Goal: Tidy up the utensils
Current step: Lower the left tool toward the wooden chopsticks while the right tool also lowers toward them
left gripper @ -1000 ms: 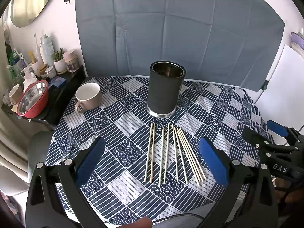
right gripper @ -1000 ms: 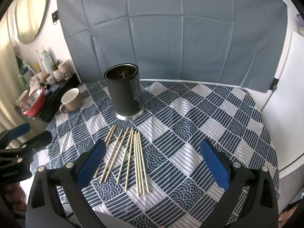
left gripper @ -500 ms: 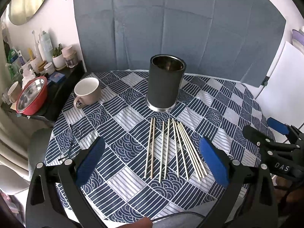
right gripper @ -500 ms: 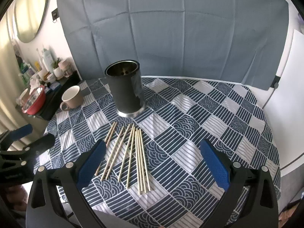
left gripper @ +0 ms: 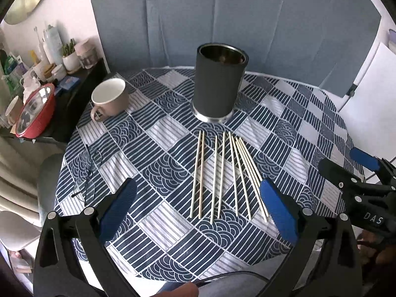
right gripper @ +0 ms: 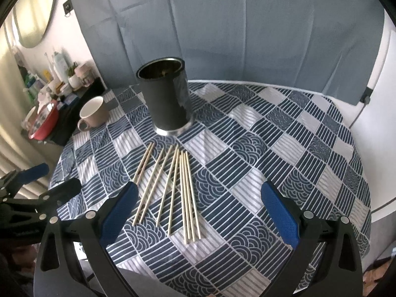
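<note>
Left hand-held gripper (left gripper: 198, 205) wide open, nothing held, up above the near edge of the worktop (left gripper: 309, 113). Right hand-held gripper (right gripper: 198, 205) also wide open and holding nothing, off to the right side, over the blue patterned cloth. Looks like the very first step: no stick picked up yet. Chopsticks (left gripper: 222, 173) flat on the cloth in a loose fan, thin and light, right between and a bit past the left blue pads; in the right view, chopsticks (right gripper: 170, 185) closer to the left pad than the right one. Just behind the far tips, tall dark holder (left gripper: 219, 84) standing upright, mouth open at the top. Next move, probably: lower one gripper, pinch a stick or a pair near the middle, lift, tip upright, drop into the holder. Sticks thin and close together, so easy to slip or roll. Off to the left, a mug (left gripper: 110, 99), and glasses (left gripper: 86, 170) on the cloth.
</note>
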`<action>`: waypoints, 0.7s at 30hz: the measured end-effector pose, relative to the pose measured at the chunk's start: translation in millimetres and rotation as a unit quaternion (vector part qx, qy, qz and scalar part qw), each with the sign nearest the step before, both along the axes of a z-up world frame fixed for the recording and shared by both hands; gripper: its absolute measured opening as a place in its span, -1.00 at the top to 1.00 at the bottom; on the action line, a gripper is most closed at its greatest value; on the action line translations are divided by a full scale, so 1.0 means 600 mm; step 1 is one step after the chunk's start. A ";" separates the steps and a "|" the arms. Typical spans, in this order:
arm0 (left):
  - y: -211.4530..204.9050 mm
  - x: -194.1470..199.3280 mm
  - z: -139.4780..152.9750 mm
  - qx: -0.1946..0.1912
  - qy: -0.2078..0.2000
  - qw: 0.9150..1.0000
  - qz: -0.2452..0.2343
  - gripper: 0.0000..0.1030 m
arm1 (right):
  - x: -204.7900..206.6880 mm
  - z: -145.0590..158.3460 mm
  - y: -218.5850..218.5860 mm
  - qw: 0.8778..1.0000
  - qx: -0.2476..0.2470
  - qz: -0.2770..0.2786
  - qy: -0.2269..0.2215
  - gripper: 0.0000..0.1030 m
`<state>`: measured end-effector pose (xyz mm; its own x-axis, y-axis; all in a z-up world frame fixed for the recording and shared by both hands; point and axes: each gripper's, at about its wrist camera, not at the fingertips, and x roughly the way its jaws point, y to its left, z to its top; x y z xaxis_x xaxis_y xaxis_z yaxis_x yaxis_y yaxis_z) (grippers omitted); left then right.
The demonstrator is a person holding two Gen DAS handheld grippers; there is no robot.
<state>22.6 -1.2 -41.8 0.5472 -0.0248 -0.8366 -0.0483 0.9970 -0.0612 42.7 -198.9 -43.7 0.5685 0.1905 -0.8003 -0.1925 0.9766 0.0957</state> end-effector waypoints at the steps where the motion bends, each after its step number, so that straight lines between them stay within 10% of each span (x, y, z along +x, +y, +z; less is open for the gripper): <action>1: 0.002 0.002 -0.004 -0.001 0.006 1.000 0.000 -0.89 | 0.002 -0.003 0.000 1.000 0.001 0.001 0.006 -0.85; 21: 0.029 0.041 -0.104 -0.013 0.145 0.989 -0.017 -0.89 | 0.072 -0.133 -0.007 0.987 0.040 -0.006 0.158 -0.85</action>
<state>47.0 16.0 -104.3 0.2830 -0.0630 -0.9571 -0.0347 0.9965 -0.0759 85.7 -203.2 -123.4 0.2955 0.2546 -0.9208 -0.1295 0.9656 0.2254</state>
